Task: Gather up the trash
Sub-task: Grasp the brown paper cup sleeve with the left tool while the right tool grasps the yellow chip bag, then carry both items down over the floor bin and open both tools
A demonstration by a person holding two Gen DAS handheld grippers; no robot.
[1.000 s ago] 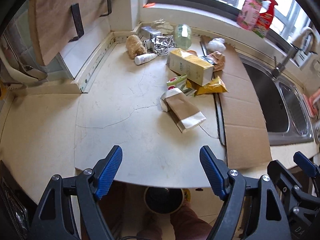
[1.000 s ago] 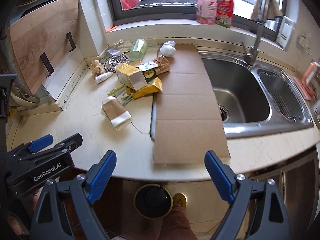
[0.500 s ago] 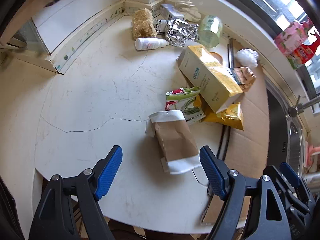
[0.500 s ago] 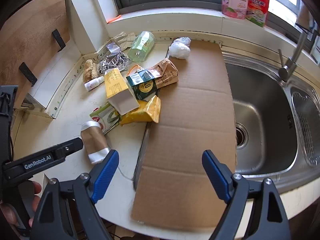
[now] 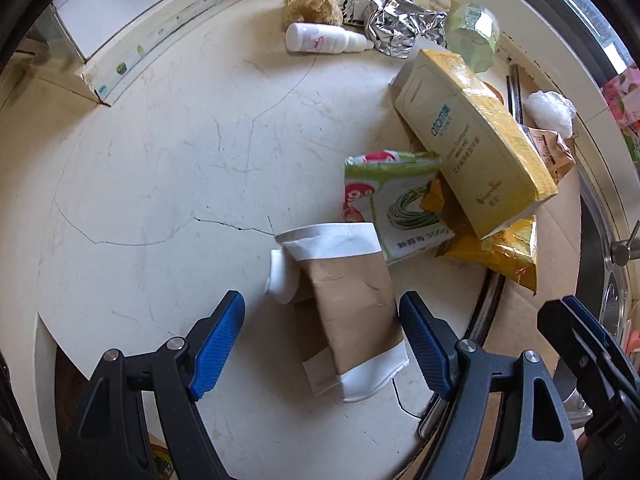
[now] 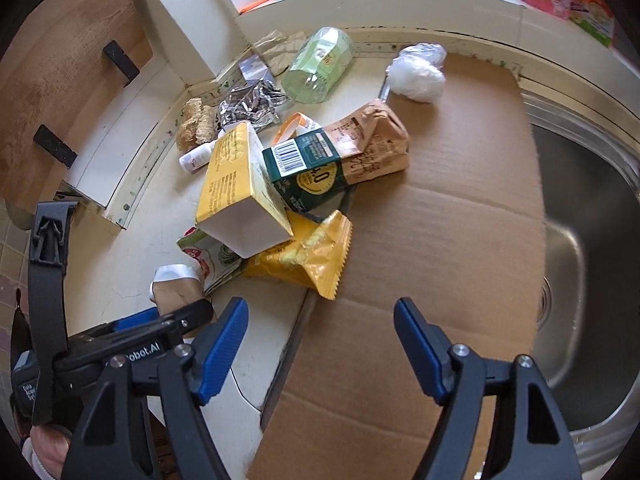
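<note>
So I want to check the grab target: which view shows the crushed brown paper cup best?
The left wrist view. The crushed brown paper cup lies whole and close between the open left tool. In the right wrist view only the cup's far end shows; the left tool's body hides the rest.

Left gripper (image 5: 322, 338) jaws spread wide, blue pads (image 5: 218, 338) facing each other across the gap, nothing clamped, black arms angling in from the bottom of its own wrist view. It hangs low over the counter's front edge, pointed toward the back corner. Right gripper (image 6: 320, 342) same state: jaws wide apart, blue pads (image 6: 416, 344) bare, nothing held, aimed forward from the front edge. The two sit close side by side (left one shows at the lower left of the right wrist view, right one at the lower right of the left wrist view). Bit of the person's left hand (image 6: 48, 450) visible behind the left gripper body.
</note>
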